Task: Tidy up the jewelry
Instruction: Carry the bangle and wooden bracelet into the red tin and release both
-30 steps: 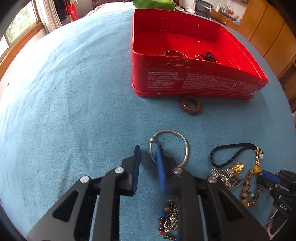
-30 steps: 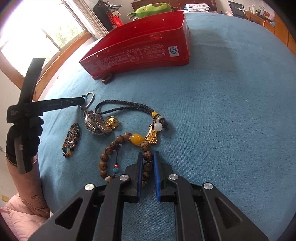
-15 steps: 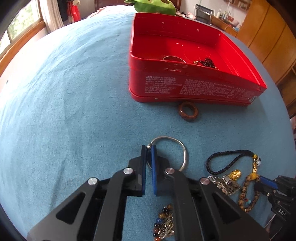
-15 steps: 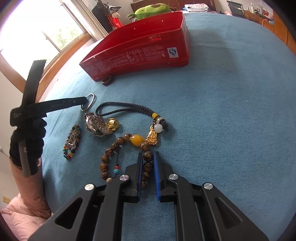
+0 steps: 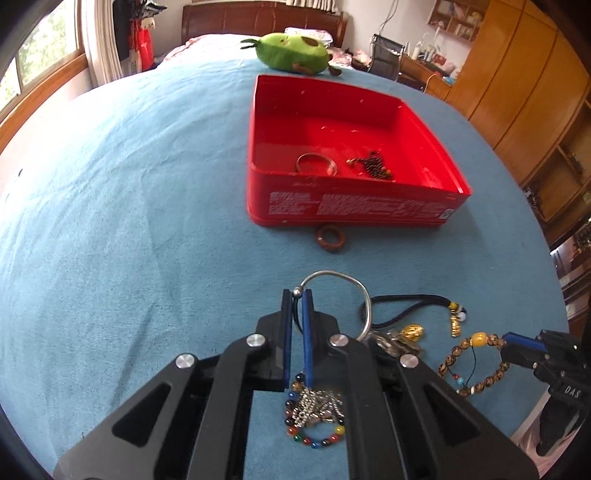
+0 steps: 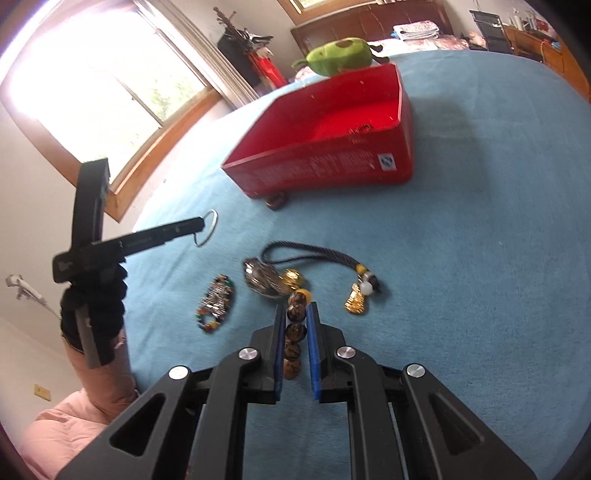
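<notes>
Blue-covered bed (image 5: pixel 129 221) carries red tin (image 5: pixel 354 206), wooden ring (image 5: pixel 330 239), beaded bracelet (image 5: pixel 314 424).

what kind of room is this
Most likely a bedroom: a wooden headboard behind the blue bedspread, a green plush toy on it, and wooden wardrobes alongside.

Each camera sits just behind its own gripper and looks forward and steeply down along the fingers, close over the blue cloth (image 5: pixel 129 221). The left view faces the red box (image 5: pixel 354 210) nearly head-on; the right view, somewhat blurred, seems to look from the box's right side. Both share the box, the green plush (image 6: pixel 340 55) and the loose jewelry between them.
</notes>
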`<act>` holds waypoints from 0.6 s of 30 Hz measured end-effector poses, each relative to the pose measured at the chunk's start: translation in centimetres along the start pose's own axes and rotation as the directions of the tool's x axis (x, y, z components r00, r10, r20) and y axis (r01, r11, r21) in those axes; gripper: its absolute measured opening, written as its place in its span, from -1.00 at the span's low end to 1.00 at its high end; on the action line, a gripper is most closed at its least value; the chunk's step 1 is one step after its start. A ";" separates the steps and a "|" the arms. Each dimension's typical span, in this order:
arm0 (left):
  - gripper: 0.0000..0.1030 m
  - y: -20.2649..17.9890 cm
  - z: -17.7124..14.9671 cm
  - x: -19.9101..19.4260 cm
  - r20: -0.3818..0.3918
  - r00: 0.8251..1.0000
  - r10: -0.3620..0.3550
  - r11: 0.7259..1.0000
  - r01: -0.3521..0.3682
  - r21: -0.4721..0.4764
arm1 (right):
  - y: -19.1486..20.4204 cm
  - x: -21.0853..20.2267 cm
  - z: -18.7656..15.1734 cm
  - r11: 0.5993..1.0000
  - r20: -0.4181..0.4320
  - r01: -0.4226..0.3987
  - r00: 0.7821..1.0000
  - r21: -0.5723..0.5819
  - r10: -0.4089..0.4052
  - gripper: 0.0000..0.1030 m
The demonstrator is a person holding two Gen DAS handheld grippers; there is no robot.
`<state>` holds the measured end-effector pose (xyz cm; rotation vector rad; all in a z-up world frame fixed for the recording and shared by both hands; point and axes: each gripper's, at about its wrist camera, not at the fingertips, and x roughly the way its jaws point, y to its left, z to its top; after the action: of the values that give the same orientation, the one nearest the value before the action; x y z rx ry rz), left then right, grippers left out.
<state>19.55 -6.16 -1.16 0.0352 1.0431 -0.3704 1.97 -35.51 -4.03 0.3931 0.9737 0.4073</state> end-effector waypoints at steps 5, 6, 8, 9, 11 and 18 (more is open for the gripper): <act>-0.94 -0.5 0.3 -1.3 0.022 1.000 -0.014 1.000 0.013 0.010 | 1.2 -1.3 1.8 0.999 0.028 0.035 0.999 -0.033 -0.034 -0.78; -0.94 -0.7 0.5 -1.6 0.028 1.000 -0.012 1.000 0.012 0.014 | 1.2 -1.6 2.1 0.998 0.033 0.043 0.999 -0.035 -0.042 -0.78; -0.93 -1.1 1.0 -1.7 0.036 0.999 -0.011 1.000 0.010 0.021 | 1.6 -2.4 3.2 0.997 0.053 0.060 0.997 -0.049 -0.058 -0.78; -0.93 -1.1 1.3 -1.9 0.039 0.999 -0.013 1.000 0.012 0.021 | 1.6 -2.7 3.7 0.997 0.060 0.064 0.996 -0.054 -0.061 -0.78; -0.93 -1.1 1.9 -2.3 0.046 0.999 -0.016 1.000 0.015 0.021 | 1.8 -3.3 5.1 0.996 0.074 0.068 0.995 -0.062 -0.063 -0.78; -0.93 -1.6 5.7 -2.4 0.068 0.998 -0.013 1.000 0.011 0.021 | 3.0 -4.2 11.2 0.993 0.130 0.074 0.990 -0.091 -0.062 -0.78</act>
<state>22.75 -8.16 4.06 0.0348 0.9729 -0.3909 8.95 -36.53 6.08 0.2950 0.8383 0.3613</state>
